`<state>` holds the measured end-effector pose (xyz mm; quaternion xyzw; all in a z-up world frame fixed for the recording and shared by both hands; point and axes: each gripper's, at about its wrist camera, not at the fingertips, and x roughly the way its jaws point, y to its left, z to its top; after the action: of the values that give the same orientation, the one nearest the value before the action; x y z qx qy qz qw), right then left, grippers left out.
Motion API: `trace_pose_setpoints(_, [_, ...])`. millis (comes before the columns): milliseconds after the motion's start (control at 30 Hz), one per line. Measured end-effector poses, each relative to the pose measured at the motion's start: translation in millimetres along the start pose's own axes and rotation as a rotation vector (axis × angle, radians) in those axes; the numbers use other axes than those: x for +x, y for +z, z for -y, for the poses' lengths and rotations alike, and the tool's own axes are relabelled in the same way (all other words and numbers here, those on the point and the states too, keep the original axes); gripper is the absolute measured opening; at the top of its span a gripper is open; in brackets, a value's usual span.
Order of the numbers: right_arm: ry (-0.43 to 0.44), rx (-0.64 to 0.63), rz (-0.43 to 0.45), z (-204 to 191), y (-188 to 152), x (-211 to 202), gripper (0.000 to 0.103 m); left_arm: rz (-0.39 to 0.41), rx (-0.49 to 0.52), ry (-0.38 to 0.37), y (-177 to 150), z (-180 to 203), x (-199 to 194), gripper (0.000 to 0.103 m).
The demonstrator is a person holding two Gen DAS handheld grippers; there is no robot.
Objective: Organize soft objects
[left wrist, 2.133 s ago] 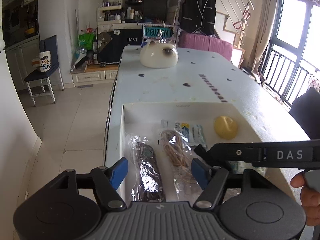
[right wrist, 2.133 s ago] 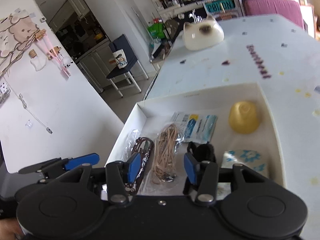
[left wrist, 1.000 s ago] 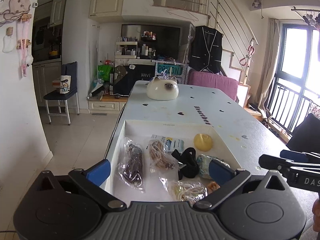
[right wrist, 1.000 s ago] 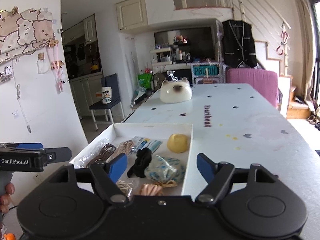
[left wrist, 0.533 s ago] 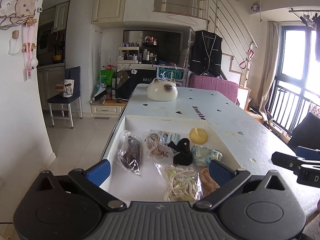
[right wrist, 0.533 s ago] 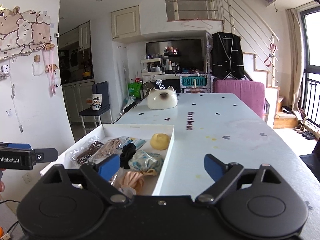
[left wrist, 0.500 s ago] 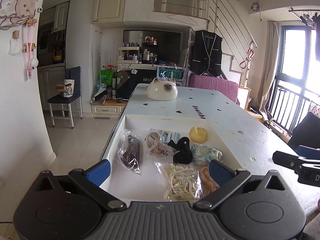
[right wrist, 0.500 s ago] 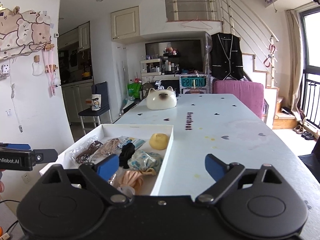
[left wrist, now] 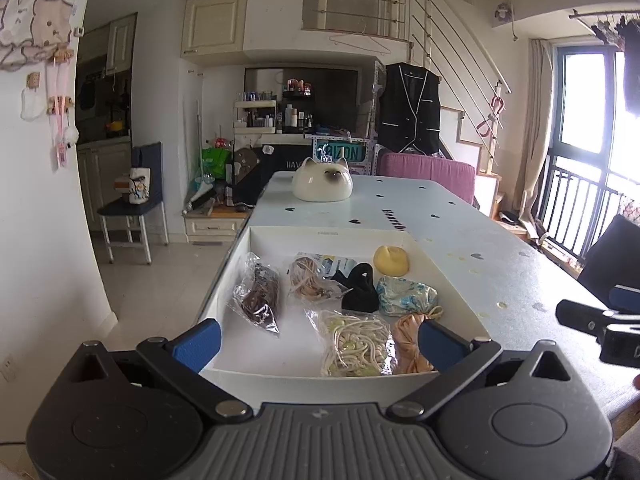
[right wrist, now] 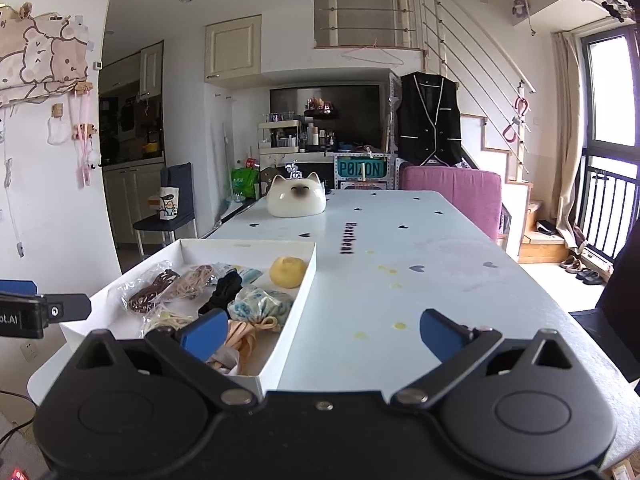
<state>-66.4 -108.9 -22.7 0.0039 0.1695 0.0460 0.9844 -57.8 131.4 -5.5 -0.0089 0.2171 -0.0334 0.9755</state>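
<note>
**Both grippers spread, hovering at near end of tray**

White tray [left wrist: 328,232] sits on the worktop [right wrist: 400,280] at its near left corner, long axis running away from the cameras toward the cat-shaped ornament [left wrist: 322,185]. Soft things all lie inside it: brown cords in a bag [left wrist: 258,298], tan cords in a bag [left wrist: 310,280], black cloth [left wrist: 360,288], yellow lump [left wrist: 392,261], blue-patterned pouch [left wrist: 406,296], pale noodle-like cords in a bag [left wrist: 354,342], peach fabric [left wrist: 408,344]. Bags lie lengthwise along the tray.

Left gripper [left wrist: 316,338] spread wide over the tray's near edge, nothing between the fingers. Right gripper [right wrist: 318,334] opening, nothing held, straddling the tray's right wall.

Worktop right of the tray is open. A packet behind the black cloth is mostly hidden. Peach fabric partly covered by a fingertip.
</note>
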Motion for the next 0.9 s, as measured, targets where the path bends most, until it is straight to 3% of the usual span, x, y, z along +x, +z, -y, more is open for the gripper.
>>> trace_pose_setpoints(900, [-0.008,0.01,0.011,-1.3,-0.5,-7.4,0.103,0.014,0.019,-0.012,-0.4,7.7,-7.3,0.103])
